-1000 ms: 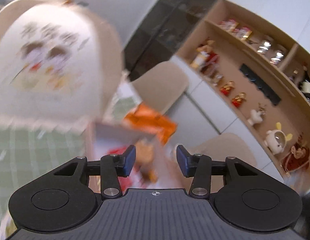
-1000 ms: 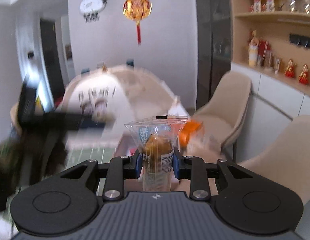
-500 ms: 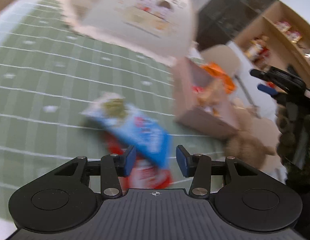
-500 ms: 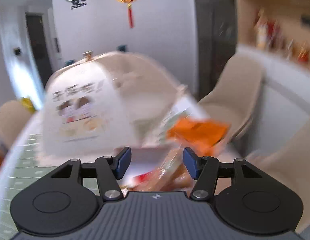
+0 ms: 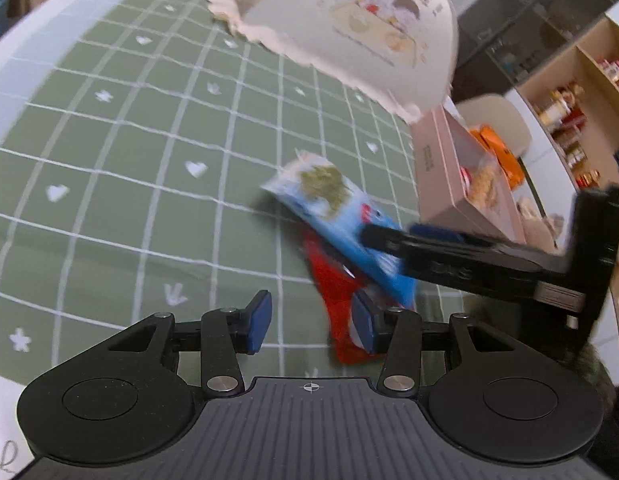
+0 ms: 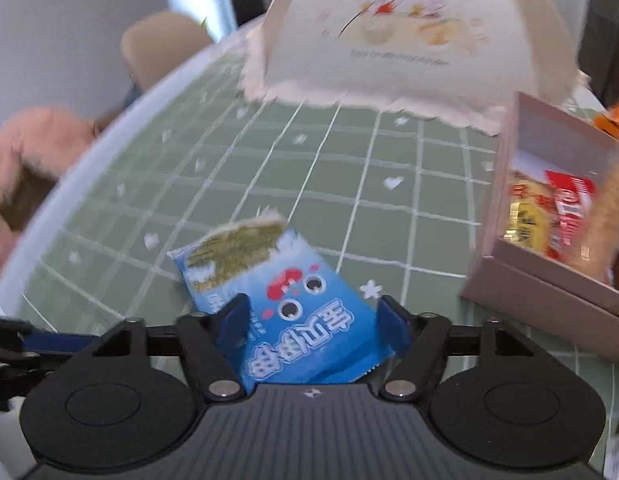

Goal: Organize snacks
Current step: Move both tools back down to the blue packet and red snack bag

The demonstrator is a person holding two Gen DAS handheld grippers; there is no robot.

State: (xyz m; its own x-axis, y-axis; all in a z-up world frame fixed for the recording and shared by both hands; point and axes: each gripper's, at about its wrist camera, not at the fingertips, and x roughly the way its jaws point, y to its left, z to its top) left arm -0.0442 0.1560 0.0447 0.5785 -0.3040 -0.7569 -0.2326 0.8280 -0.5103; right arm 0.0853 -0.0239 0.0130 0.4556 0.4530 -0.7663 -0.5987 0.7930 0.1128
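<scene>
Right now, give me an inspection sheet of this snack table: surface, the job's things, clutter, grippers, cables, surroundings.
Surface: green checked tablecloth with white hearts and stars.
Job's things: blue snack packet lies flat, partly over a red packet; open pink box at the right already holds several snacks.
Clutter: domed food cover with a cartoon print stands behind the packets.
Grippers: right gripper has its jaws opening, the blue packet lying between its fingers, not pinched; left gripper is open, over the cloth beside the red packet.
Cables: nothing seen.
Surroundings: beige chair, wall shelves with jars and figurines.
</scene>
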